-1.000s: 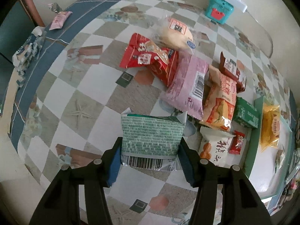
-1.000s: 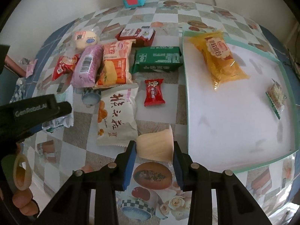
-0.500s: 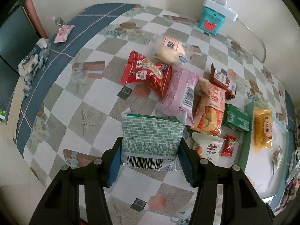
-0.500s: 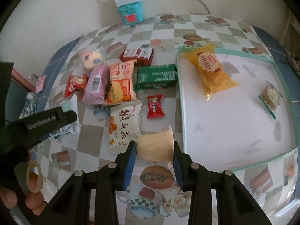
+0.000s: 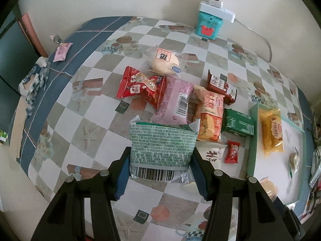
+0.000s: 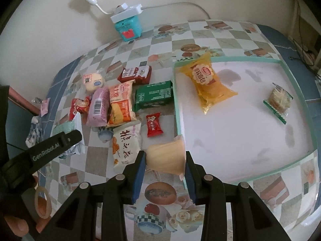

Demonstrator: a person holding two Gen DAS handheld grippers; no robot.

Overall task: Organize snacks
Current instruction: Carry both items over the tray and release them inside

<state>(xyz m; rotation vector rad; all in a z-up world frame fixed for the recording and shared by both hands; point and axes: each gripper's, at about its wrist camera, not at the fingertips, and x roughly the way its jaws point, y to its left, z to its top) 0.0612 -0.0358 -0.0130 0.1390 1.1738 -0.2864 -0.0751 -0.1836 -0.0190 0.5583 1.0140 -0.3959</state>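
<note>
A: At the bottom centre of the left wrist view, what has the left hand-held gripper (image 5: 160, 160) got?
B: It's clamped on a green printed snack bag (image 5: 162, 142), barcode end nearest the lens, held above the checked worktop (image 5: 80, 108). Beyond it, mid-frame, lie a red packet (image 5: 140, 86), a pink packet (image 5: 176, 100) and an orange packet (image 5: 210, 116); at the right edge sits a white tray (image 5: 301, 156)

A: And at the bottom centre of the right wrist view?
B: The right hand-held gripper (image 6: 165, 158) is closed on a pale yellow cup (image 6: 166, 157) lying on its side, just beside the tray's green rim (image 6: 177, 108). On the tray, upper right, lie a yellow packet (image 6: 206, 84) and a small green-edged packet (image 6: 279, 100)
</note>
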